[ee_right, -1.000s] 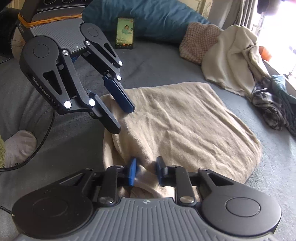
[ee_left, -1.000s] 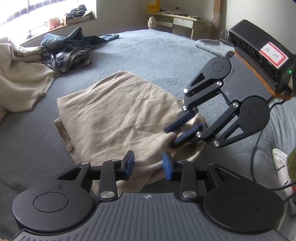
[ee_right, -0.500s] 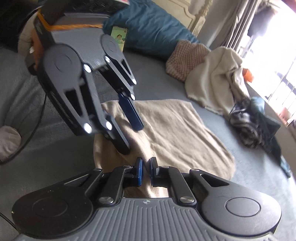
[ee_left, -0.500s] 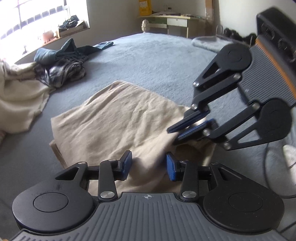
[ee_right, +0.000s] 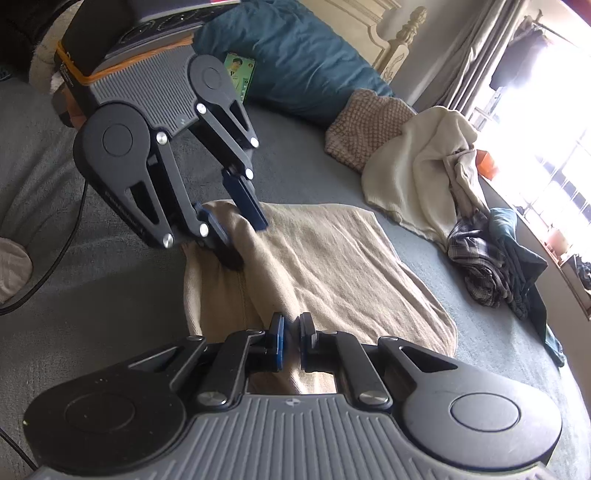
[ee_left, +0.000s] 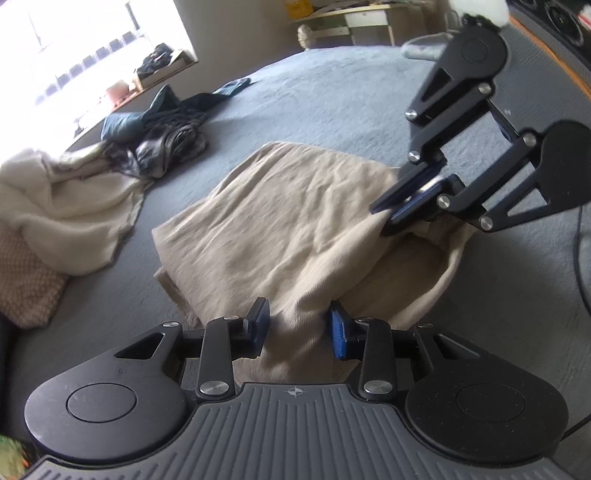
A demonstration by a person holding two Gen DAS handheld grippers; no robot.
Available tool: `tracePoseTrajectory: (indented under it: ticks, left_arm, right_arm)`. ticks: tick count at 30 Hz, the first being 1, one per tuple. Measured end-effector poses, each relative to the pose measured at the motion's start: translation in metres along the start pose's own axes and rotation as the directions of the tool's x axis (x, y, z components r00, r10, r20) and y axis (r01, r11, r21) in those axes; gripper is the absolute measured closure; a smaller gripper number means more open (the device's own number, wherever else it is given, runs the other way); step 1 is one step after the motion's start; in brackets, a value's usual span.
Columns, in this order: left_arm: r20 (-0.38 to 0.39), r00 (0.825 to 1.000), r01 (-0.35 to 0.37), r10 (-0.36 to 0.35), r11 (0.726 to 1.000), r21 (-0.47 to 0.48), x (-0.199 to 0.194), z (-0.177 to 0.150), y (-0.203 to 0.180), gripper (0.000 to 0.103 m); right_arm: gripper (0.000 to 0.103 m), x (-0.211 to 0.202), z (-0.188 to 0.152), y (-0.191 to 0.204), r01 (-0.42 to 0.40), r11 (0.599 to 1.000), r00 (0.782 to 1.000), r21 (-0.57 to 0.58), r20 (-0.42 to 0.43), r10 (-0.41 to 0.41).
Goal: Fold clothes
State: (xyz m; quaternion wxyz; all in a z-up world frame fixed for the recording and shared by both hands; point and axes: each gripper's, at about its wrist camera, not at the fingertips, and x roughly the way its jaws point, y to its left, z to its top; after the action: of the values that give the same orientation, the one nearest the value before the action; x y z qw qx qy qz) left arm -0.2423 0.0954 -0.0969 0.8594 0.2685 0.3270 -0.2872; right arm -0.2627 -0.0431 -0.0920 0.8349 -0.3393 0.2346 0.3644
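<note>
Beige cloth (ee_left: 295, 221), flat on the grey bed (ee_left: 332, 92) in the left wrist view, with its near edge pulled up off the bed. Left gripper (ee_left: 298, 321) at the bottom of this view, jaws closing on a thick bunch of that near edge, blue pads against the cloth on both sides. Right gripper (ee_left: 402, 206) over on the right, nearly shut, pinching a corner of the same cloth and blocking the bit of bed behind it. To the left of the cloth, a white blanket (ee_left: 66, 199) in a heap. Beside it a knitted cushion (ee_left: 26, 280). Further back, a pile of dark clothes (ee_left: 162, 144) near the bright window. Far off, a desk (ee_left: 354, 18) by the wall. Black cable (ee_left: 580, 258) down the right edge.

Same beige cloth (ee_right: 332, 258) in the right wrist view, again on the bed. Right gripper (ee_right: 291, 339) at the bottom, jaws almost together, with a thin fold of cloth pinched between the pads. Left gripper (ee_right: 240, 225) up on the left, fingers on each side of a raised bunch of cloth, hiding the far left corner. Behind it, a big blue pillow (ee_right: 295, 48) with a small green card (ee_right: 240, 74) leaning on it. To the right, the knitted cushion (ee_right: 369, 125), the white blanket (ee_right: 417, 177) and the dark clothes (ee_right: 480, 266), all well apart from the beige cloth. Curtain (ee_right: 465, 48) by the window.
</note>
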Motion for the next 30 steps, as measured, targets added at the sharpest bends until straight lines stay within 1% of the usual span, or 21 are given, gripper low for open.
tracePoseTrajectory:
  ticks: [1,3,5,7,10,11,13,15,16,17,19,22,25,27,29,30]
  left_arm:
    - [-0.003,1.000,0.000,0.000,1.000,-0.013,0.001,0.000,0.001,0.068]
    - [-0.006,1.000,-0.014,0.014,1.000,-0.003,0.002,0.000,-0.003,0.068]
    - [-0.003,1.000,-0.021,0.021,1.000,0.009,0.002,0.000,-0.004,0.068]
    - [0.000,1.000,-0.018,0.018,1.000,0.003,0.002,-0.002,-0.004,0.068]
    - [0.004,1.000,-0.017,0.017,1.000,0.000,0.002,-0.002,-0.003,0.068]
    - [0.004,1.000,-0.016,0.016,1.000,-0.001,0.003,-0.002,-0.003,0.067]
    - [0.001,1.000,-0.012,0.012,1.000,-0.006,0.004,-0.002,-0.003,0.067]
    - [0.000,1.000,-0.008,0.008,1.000,-0.012,0.004,-0.002,-0.001,0.067]
    - [0.000,1.000,-0.003,0.003,1.000,-0.018,0.003,-0.002,0.001,0.067]
    - [0.000,1.000,0.003,-0.003,1.000,-0.024,0.003,-0.002,0.002,0.067]
    - [-0.001,1.000,0.009,-0.009,0.999,-0.033,0.004,-0.002,0.003,0.067]
    - [0.000,1.000,0.008,-0.008,0.999,-0.033,0.005,-0.002,0.002,0.066]
    - [0.000,1.000,0.007,-0.007,0.999,-0.034,0.006,-0.002,0.002,0.066]
    - [-0.001,1.000,0.007,-0.007,0.999,-0.033,0.005,-0.002,0.002,0.066]
    - [-0.003,1.000,0.005,-0.005,1.000,-0.029,0.004,-0.002,0.001,0.066]
    - [-0.005,1.000,0.002,-0.002,1.000,-0.025,0.004,-0.001,0.000,0.066]
  right_arm:
    - [0.096,0.001,0.000,0.000,-0.006,1.000,1.000,0.013,-0.006,0.007]
    - [0.095,0.006,0.000,-0.001,-0.030,0.999,0.999,0.038,-0.038,0.031]
    - [0.090,0.008,0.000,-0.004,-0.045,0.997,0.997,0.064,-0.054,0.049]
    - [0.087,0.009,0.001,-0.007,-0.063,0.994,0.995,0.092,-0.070,0.069]
    - [0.090,0.008,0.001,-0.011,-0.015,0.994,0.997,0.109,-0.079,0.024]
    - [0.090,0.009,0.001,-0.015,-0.007,0.990,0.996,0.138,-0.086,0.019]
    - [0.090,0.015,-0.002,-0.025,-0.026,0.971,0.993,0.236,-0.107,0.053]
    - [0.088,0.012,-0.006,-0.035,-0.052,0.948,0.993,0.314,-0.081,0.082]
    - [0.086,0.009,-0.008,-0.040,-0.065,0.935,0.993,0.349,-0.065,0.094]
    - [0.078,0.004,-0.011,-0.044,-0.074,0.925,0.994,0.374,-0.043,0.097]
    - [0.069,-0.007,-0.018,-0.054,-0.071,0.904,0.996,0.421,-0.013,0.085]
    - [0.069,-0.028,-0.027,-0.066,-0.101,0.856,0.995,0.507,0.059,0.083]
    - [0.069,-0.048,-0.032,-0.067,-0.196,0.834,0.979,0.515,0.147,0.139]
    - [0.071,-0.054,-0.031,-0.058,-0.239,0.843,0.969,0.481,0.172,0.177]
    - [0.074,-0.049,-0.026,-0.050,-0.255,0.854,0.966,0.454,0.162,0.202]
    - [0.075,-0.043,-0.023,-0.047,-0.259,0.852,0.965,0.455,0.153,0.212]
